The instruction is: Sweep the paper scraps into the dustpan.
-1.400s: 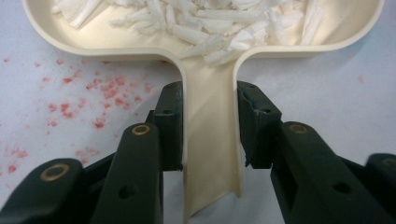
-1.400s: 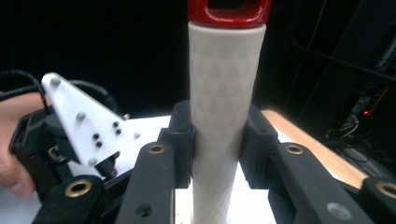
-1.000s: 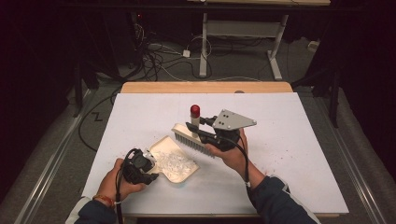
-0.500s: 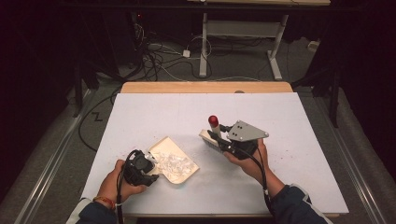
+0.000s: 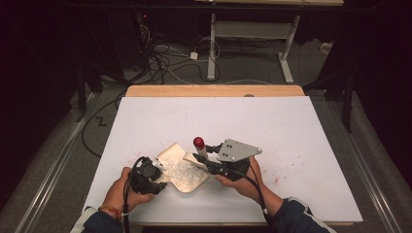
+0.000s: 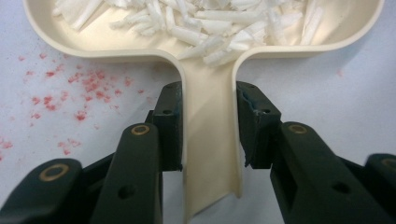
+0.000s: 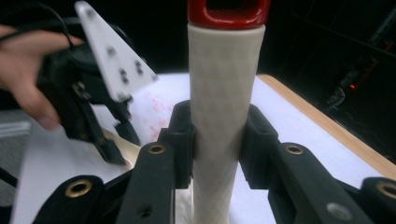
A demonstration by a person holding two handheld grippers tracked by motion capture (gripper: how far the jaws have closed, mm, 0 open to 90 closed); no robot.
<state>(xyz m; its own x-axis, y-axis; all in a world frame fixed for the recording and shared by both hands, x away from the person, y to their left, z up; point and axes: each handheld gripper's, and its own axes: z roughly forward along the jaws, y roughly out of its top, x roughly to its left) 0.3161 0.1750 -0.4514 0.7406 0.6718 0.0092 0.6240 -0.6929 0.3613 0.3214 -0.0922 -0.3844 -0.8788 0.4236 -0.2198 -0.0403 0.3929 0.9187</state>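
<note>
- The bench (image 5: 301,145) under me is white, with a wooden strip along its far edge and faint red specks (image 6: 70,88) scattered on it. I can read no brand, label or writing on anything here.
- The cream dustpan (image 5: 180,171) lies on the bench near my edge, between my two hands, its tray full of white shreds (image 6: 205,23).
- My left gripper (image 5: 145,175) sits at the dustpan's near-left side. Its fingers (image 6: 170,126) pinch the dustpan's handle (image 6: 210,140) from both sides, and the handle runs straight out between them to the tray.
- My right gripper (image 5: 216,165) is just right of the dustpan, the grey three-cornered plate (image 5: 238,149) on top of it.
- Its fingers (image 7: 182,140) are clamped on the cream handle of a brush (image 7: 224,116), one on each side, about midway up the shaft.
- The brush's red end (image 5: 199,142) points away from me, and its head reaches over the dustpan's right rim.
</note>
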